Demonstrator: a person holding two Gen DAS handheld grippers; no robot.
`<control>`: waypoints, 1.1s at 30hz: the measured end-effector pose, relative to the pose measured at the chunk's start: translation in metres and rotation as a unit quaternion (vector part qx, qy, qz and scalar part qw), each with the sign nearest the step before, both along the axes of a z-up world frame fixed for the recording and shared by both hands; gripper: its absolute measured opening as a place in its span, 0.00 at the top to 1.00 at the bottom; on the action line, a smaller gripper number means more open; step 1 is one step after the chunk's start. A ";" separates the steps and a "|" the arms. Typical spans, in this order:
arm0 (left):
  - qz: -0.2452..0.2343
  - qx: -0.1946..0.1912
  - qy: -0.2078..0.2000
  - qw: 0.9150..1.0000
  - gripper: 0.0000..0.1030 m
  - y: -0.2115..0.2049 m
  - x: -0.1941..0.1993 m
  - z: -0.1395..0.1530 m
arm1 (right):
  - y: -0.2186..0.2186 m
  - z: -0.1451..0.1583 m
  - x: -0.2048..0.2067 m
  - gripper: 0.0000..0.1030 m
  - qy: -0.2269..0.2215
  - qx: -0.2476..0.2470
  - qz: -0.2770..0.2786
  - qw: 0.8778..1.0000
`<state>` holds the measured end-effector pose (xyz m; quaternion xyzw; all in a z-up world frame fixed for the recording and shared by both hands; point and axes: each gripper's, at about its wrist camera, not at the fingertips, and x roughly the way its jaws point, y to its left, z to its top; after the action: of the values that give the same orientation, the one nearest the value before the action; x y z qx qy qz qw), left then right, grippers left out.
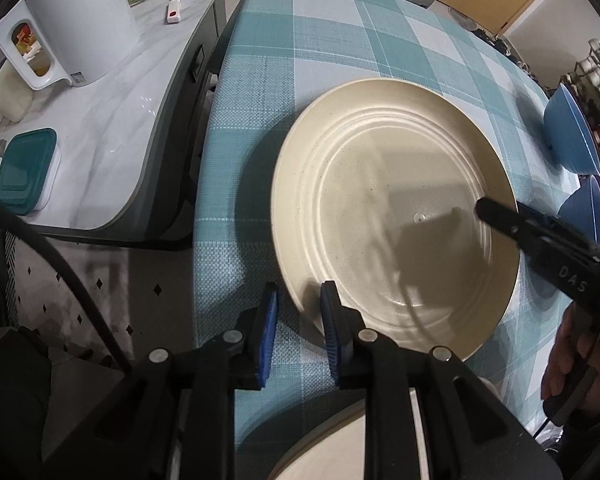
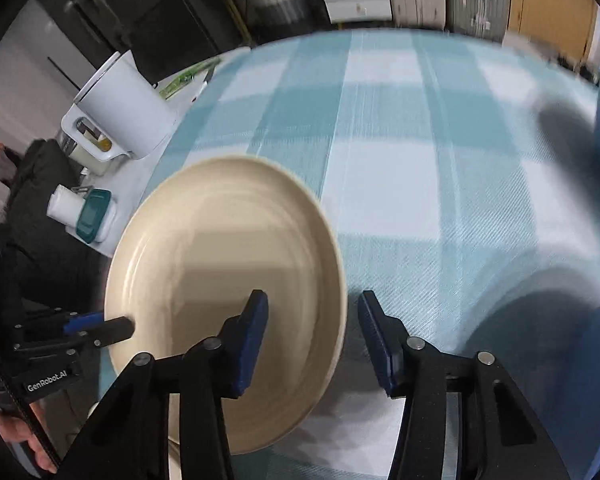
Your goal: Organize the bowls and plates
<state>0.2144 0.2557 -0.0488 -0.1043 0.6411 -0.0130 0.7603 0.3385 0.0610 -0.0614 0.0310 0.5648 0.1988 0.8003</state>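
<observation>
The plate [image 1: 400, 184] is cream with ringed ridges. It hangs tilted just above the table [image 1: 332, 32], near its left edge, and throws a shadow on the teal-and-white check cloth [image 2: 400, 160].

The left gripper [image 1: 300, 290] is clamped on the plate's near-left rim — one blue pad inside the rim, the other outside. The right gripper [image 2: 313, 298] straddles the opposite rim with its jaws apart: one pad [image 2: 252, 344] is over the plate's well, the other hangs over bare cloth, and neither presses on the rim.

A second plate [image 1: 340, 444] lies at the near edge, below the left gripper. Two blue bowls [image 1: 572, 132] stand at the right edge, clear of the held plate. Beyond the plate the cloth runs open to the far edge.

A narrow gap on the left separates the table from a white counter [image 1: 112, 128]. It carries a white jug [image 1: 84, 20], a teal-lidded box [image 1: 24, 172] and a knife [image 1: 176, 4].

Writing: "GenRobot.AI" on the left gripper's body in the right wrist view, and "DAS" on the right gripper's arm in the left wrist view — the rest of it is cut off. A small label on the jug's base is too small to read.
</observation>
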 end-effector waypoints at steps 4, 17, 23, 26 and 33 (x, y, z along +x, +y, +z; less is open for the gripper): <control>0.006 -0.003 0.000 1.000 0.79 0.001 0.000 -0.001 | -0.007 -0.003 -0.001 0.70 0.011 0.038 -0.006 0.999; 0.021 -0.001 -0.013 1.000 0.79 -0.003 -0.007 0.010 | -0.011 0.017 -0.007 0.86 -0.013 0.075 -0.001 0.997; 0.023 0.002 -0.035 0.999 0.79 -0.001 -0.017 0.034 | -0.016 0.036 -0.015 0.87 -0.022 0.087 0.002 0.996; 0.021 0.009 -0.048 0.999 0.79 -0.004 -0.026 0.046 | -0.018 0.047 -0.022 0.87 -0.032 0.092 0.005 0.995; 0.031 -0.001 -0.076 0.997 0.79 -0.009 -0.056 0.070 | -0.027 0.077 -0.050 0.87 -0.051 0.111 0.013 0.992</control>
<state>0.1581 0.2472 0.0216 -0.1235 0.5775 0.0021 0.8070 0.2882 0.0342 0.0157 0.1022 0.4981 0.2722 0.8169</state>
